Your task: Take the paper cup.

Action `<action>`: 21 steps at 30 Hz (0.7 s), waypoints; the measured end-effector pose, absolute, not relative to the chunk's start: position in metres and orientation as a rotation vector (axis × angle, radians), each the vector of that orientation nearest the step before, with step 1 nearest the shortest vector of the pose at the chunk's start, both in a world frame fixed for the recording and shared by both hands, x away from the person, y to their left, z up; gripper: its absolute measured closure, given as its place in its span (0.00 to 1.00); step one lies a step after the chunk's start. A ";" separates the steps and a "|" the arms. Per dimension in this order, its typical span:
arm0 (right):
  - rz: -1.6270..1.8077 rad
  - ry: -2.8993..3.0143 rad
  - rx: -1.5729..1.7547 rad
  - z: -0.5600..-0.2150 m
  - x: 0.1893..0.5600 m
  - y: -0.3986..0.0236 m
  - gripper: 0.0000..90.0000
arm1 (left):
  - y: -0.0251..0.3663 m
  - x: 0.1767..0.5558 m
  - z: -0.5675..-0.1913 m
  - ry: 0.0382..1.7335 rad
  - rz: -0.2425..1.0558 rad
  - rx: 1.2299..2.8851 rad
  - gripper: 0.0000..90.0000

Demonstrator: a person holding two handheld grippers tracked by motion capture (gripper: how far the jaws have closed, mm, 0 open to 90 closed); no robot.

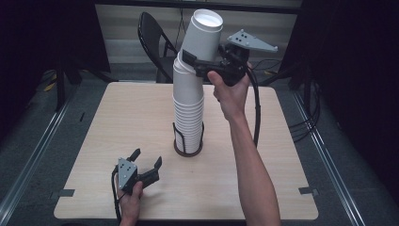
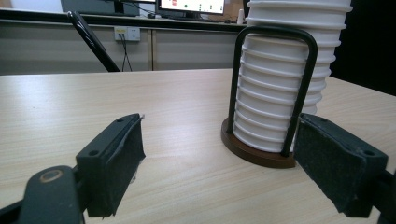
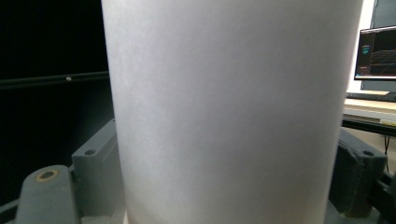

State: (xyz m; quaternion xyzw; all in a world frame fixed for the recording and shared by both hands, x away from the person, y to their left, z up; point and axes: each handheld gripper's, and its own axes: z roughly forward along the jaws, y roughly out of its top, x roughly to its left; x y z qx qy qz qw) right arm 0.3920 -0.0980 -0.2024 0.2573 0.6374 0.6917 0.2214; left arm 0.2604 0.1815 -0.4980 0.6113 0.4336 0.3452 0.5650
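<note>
The right claw (image 1: 190, 62) pinches the top cup (image 1: 201, 35), which tilts away at the head of the cup stack (image 1: 188, 113), its base still nested there. The stack stands in a dark wire holder (image 1: 187, 143) mid-counter (image 1: 117, 122). The left claw (image 1: 147, 162) rests spread and empty on the counter, near the holder on its left.

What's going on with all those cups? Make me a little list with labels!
Top cup: white, tilted, clamped between the jaws of the right gripper
Cup stack: tall, white, standing in a holder
Holder: brown round base with black wire loops
Left gripper: open, holding nothing, low over the table
Behind the table: black folding chair
</note>
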 end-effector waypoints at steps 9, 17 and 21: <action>1.907 1.741 0.749 -0.206 0.388 -0.113 0.17 | 0.182 0.260 -0.498 1.022 0.803 1.428 0.18; 1.905 1.708 0.767 -0.210 0.379 -0.130 0.17 | 0.182 0.261 -0.498 1.023 0.808 1.437 0.18; 1.895 1.702 0.778 -0.209 0.373 -0.138 0.17 | 0.181 0.261 -0.498 1.025 0.809 1.438 0.18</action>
